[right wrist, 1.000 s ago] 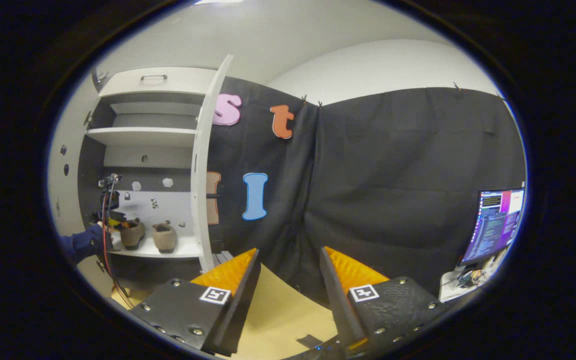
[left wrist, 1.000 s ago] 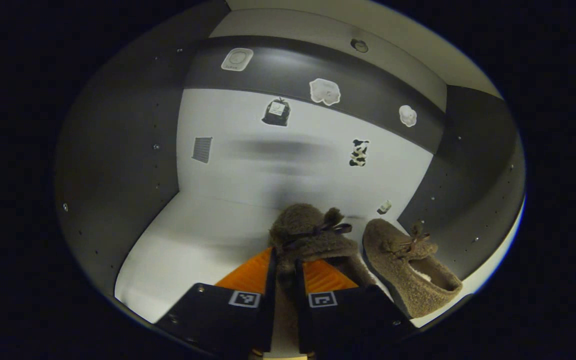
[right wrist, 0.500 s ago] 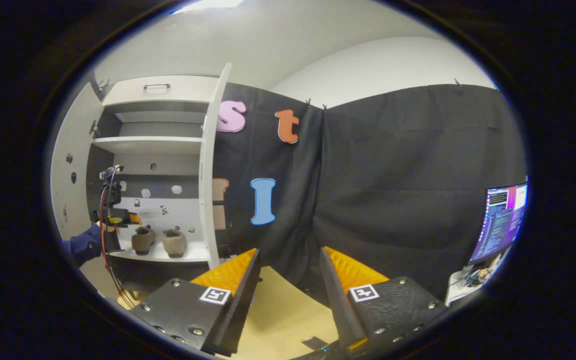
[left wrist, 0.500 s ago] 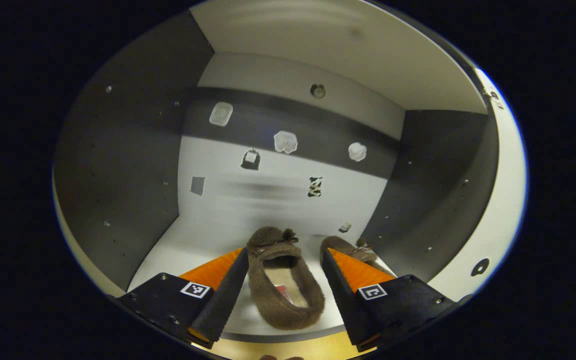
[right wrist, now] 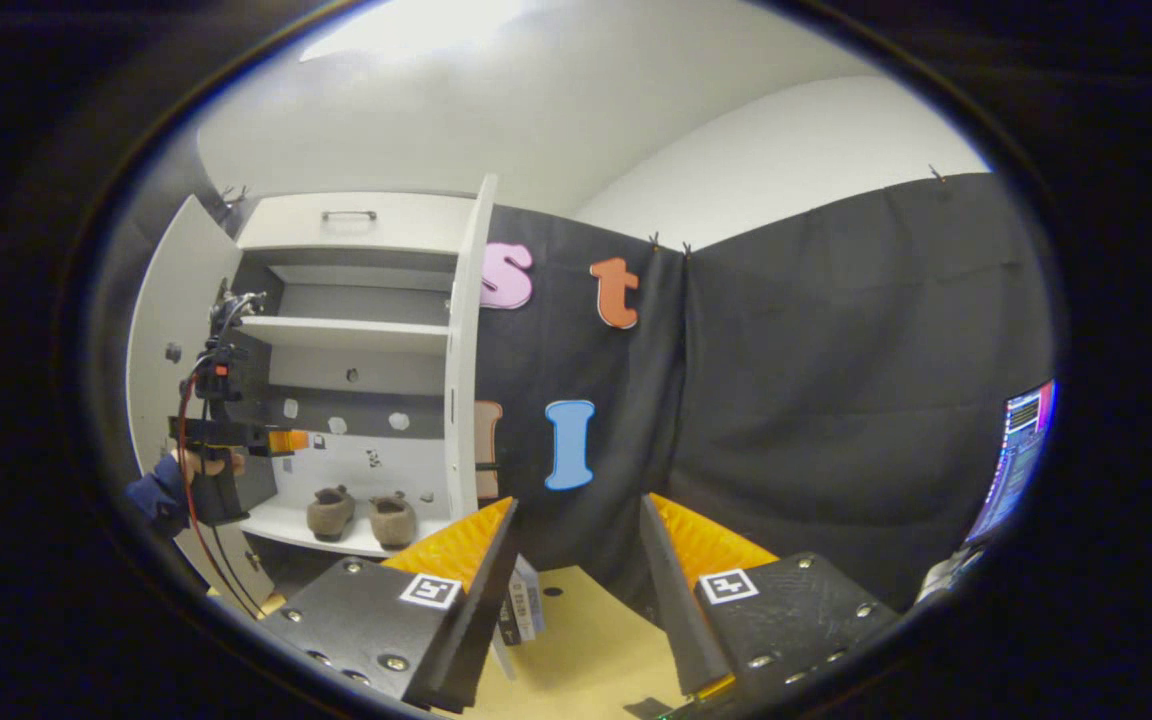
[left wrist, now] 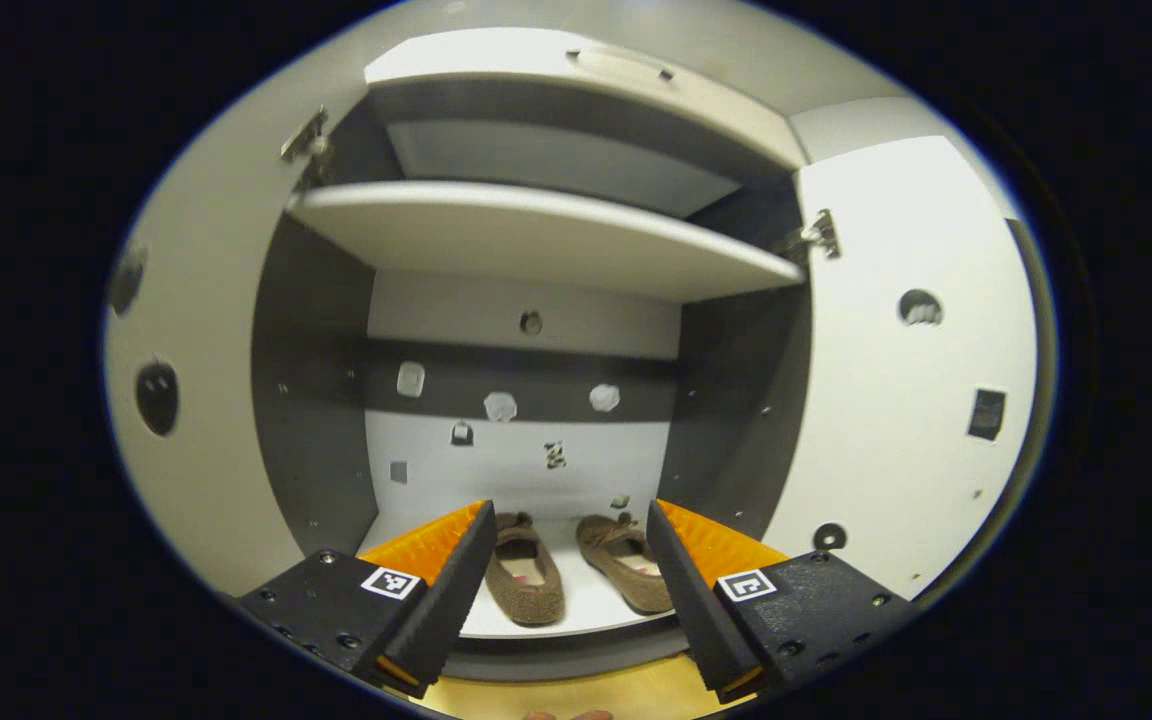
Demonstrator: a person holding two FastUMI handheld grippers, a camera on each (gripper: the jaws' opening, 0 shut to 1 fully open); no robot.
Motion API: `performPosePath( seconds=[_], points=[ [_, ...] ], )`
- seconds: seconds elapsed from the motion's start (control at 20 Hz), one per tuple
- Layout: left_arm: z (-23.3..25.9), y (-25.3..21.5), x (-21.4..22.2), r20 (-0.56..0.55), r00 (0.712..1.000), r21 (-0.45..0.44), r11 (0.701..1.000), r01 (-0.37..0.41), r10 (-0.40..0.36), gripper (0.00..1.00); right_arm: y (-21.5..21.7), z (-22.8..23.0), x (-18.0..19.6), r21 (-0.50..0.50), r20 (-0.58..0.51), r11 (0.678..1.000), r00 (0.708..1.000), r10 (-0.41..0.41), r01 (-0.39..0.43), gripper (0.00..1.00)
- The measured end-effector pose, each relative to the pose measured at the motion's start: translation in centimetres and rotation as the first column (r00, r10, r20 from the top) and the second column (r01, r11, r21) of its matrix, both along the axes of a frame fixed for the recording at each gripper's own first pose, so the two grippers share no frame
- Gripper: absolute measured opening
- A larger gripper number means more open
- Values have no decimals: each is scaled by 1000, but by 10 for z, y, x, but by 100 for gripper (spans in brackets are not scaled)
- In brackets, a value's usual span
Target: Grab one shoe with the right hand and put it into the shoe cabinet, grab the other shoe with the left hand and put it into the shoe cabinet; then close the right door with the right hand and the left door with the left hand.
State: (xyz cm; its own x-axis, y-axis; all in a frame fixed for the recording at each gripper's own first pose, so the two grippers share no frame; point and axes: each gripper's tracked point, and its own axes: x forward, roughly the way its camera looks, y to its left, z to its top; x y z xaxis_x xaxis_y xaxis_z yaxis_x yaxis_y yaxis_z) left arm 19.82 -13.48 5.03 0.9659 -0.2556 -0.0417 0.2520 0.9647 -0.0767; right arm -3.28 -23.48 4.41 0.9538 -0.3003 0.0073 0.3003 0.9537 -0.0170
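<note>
Two brown fuzzy shoes, left shoe point(left wrist: 526, 580) and right shoe point(left wrist: 626, 575), side by side on the white bottom shelf point(left wrist: 586, 605) of the shoe cabinet point(left wrist: 536, 240), toes toward the back panel. Both doors swung wide: left door point(left wrist: 196, 400), right door point(left wrist: 906, 400). Left tongs point(left wrist: 566, 560) released, outside the cabinet front, gripping nothing. Right tongs point(right wrist: 576, 560) likewise spread apart and empty, facing the black booth wall point(right wrist: 836, 400) over a pale wooden floor point(right wrist: 586, 650). Glowing monitor point(right wrist: 1021, 450) at far right.
</note>
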Motion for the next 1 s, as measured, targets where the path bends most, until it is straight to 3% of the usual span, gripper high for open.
performPosePath(
  seconds=[0.1,0.2,0.6,0.75,0.9,1.0],
  points=[
    [26,-12,-26,35,999,-17,999,36,-36,97,1,15,-1,-7,30,1000,999,16,-16,69],
    [48,-16,-49,69,996,-28,998,54,-52,92,4,27,-2,-2,59,999,997,41,-41,70],
    [64,0,-97,119,992,-2,999,-43,42,89,10,30,1,18,64,994,992,106,-107,69],
    [67,4,-107,145,988,25,998,-62,58,93,12,28,1,10,56,992,991,123,-123,70],
    [71,8,-114,152,986,16,998,-67,64,92,18,33,2,13,69,989,987,143,-144,86],
    [75,12,-114,162,984,9,997,-78,76,92,19,37,2,14,83,989,986,144,-145,88]
  ],
)
